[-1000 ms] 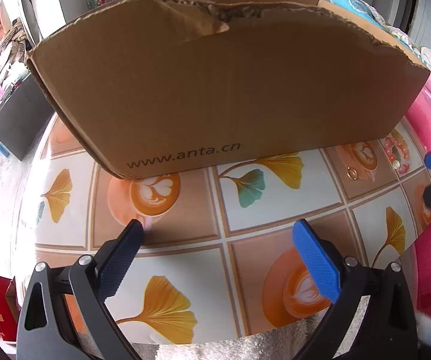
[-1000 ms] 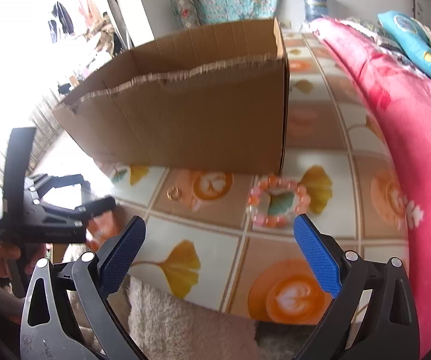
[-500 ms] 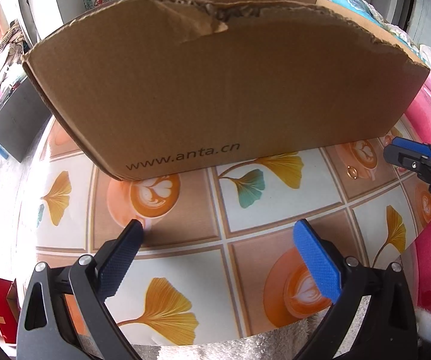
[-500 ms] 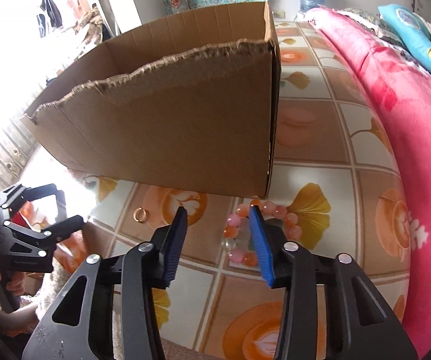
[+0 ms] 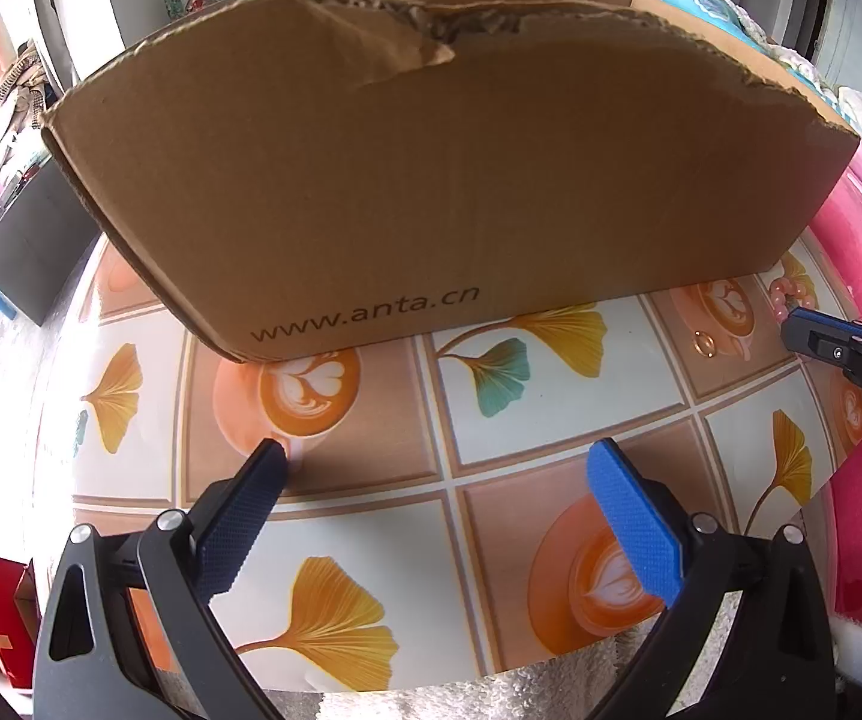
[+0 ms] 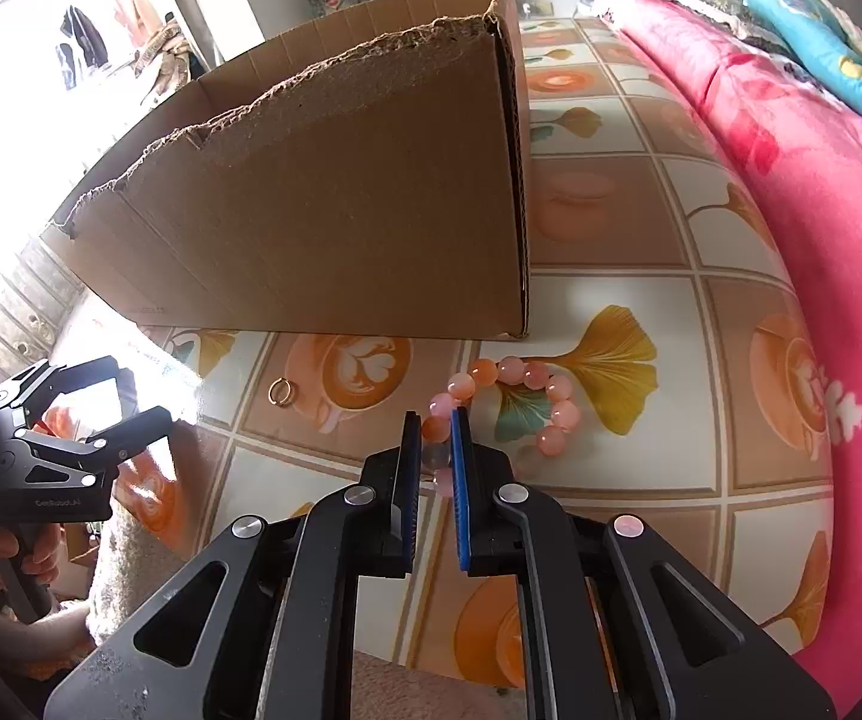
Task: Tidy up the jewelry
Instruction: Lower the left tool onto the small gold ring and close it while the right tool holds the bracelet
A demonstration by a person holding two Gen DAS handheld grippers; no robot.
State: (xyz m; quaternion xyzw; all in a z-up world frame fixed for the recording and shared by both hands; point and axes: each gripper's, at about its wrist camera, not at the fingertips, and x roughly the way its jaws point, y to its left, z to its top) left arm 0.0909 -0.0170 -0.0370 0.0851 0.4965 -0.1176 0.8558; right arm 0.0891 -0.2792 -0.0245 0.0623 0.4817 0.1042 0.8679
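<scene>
A pink and orange bead bracelet (image 6: 541, 399) lies on the patterned tabletop by the near right corner of an open cardboard box (image 6: 335, 222). My right gripper (image 6: 436, 423) is closed on the bracelet's left side, with beads pinched between its jaws. A small gold ring (image 6: 281, 391) lies to the left of the bracelet. My left gripper (image 5: 436, 474) is open and empty above the table in front of the box (image 5: 431, 180). The ring (image 5: 703, 343), part of the bracelet (image 5: 787, 291) and the right gripper (image 5: 790, 324) show at the right of the left wrist view.
A pink blanket (image 6: 820, 228) runs along the table's right side. A white fuzzy cloth (image 5: 490, 696) lies at the table's near edge. The tablecloth (image 5: 371, 510) has a tile, leaf and coffee-cup pattern. A dark cabinet (image 5: 29, 240) stands left of the table.
My right gripper has moved forward and down to the bracelet and closed from wide open onto its beads. The left gripper has stayed still and open.
</scene>
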